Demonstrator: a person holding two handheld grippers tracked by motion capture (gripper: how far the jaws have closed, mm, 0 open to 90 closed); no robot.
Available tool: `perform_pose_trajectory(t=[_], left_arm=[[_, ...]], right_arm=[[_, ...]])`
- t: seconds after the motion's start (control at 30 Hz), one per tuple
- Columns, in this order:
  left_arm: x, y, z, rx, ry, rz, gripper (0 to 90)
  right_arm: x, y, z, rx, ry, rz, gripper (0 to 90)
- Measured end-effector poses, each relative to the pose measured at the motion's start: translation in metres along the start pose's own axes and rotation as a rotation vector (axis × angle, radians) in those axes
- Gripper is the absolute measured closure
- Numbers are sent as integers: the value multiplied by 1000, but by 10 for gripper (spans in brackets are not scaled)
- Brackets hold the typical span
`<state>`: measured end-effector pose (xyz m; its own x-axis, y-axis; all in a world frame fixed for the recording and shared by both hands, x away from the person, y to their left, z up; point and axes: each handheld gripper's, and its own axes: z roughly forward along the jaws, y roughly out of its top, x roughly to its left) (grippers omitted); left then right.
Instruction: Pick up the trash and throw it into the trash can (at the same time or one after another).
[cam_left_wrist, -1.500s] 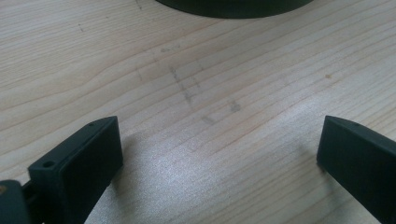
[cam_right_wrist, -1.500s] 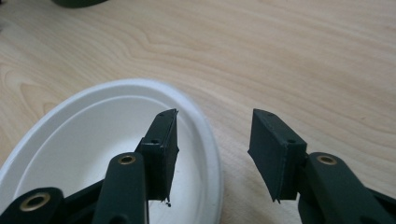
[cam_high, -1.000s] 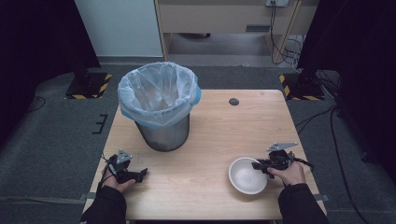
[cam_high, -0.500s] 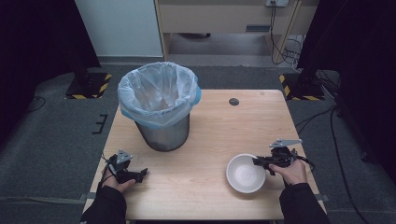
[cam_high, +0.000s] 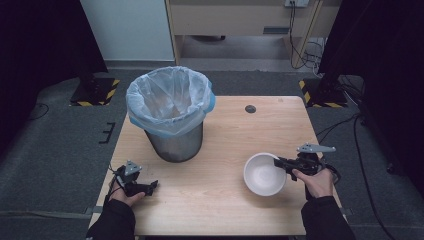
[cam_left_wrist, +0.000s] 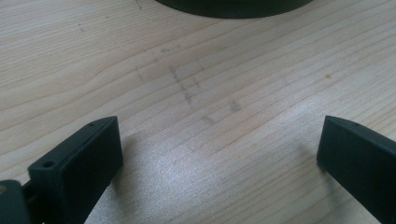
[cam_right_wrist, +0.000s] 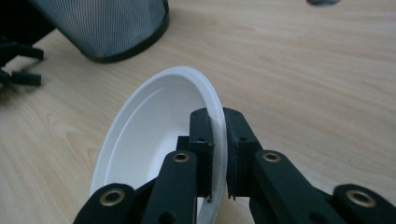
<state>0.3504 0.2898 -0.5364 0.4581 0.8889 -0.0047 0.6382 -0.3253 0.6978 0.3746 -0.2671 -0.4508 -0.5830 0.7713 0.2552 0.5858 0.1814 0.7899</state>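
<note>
A white bowl is at the right front of the wooden table, tilted and raised off the wood. My right gripper is shut on the bowl's right rim. In the right gripper view the two black jaws pinch the thin rim of the bowl between them, at my right gripper. My left gripper rests at the left front of the table. In the left gripper view my left gripper stands open with bare wood between its jaws.
A mesh bin lined with a pale blue bag stands at the back left; its base shows in the right gripper view. A small dark disc lies at the table's far edge.
The right gripper has risen with the bowl's rim in its jaws, and the bowl has lifted and tipped. The left hand has stayed still.
</note>
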Motion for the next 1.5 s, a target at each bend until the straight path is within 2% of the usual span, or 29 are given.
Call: perform_pose_trajectory(t=[0.03,0.13,0.17,0.33,0.53,0.57,0.6,0.63,0.77,0.83,0.87,1.0,1.23,1.33,1.5], left_arm=[[0,0,0,-1,0,0,0],[0,0,0,0,0,0,0],[0,0,0,0,0,0,0],[0,0,0,0,0,0,0],[0,0,0,-1,0,0,0],[0,0,0,-1,0,0,0],[0,0,0,-1,0,0,0],[0,0,0,0,0,0,0],[0,0,0,0,0,0,0],[0,0,0,0,0,0,0],[0,0,0,0,0,0,0],[0,0,0,0,0,0,0],[0,0,0,0,1,0,0],[0,0,0,0,0,0,0],[0,0,0,-1,0,0,0]], right_arm=[[1,3,-3,-31,-8,10,835],[2,5,-6,-62,-13,13,836],[3,8,-9,-92,-17,17,836],[4,12,-14,-143,-14,25,836],[4,20,-25,-245,-14,48,836],[4,22,-28,-279,-16,55,836],[4,22,-28,-279,-16,55,836],[4,25,-31,-312,-14,62,836],[5,29,-36,-358,-12,75,836],[7,34,-42,-402,-9,83,836],[7,34,-42,-402,-9,83,836],[14,45,-49,-467,3,81,836],[21,62,-60,-529,32,72,836],[26,75,-65,-590,46,77,836],[31,90,-65,-627,59,81,836]])
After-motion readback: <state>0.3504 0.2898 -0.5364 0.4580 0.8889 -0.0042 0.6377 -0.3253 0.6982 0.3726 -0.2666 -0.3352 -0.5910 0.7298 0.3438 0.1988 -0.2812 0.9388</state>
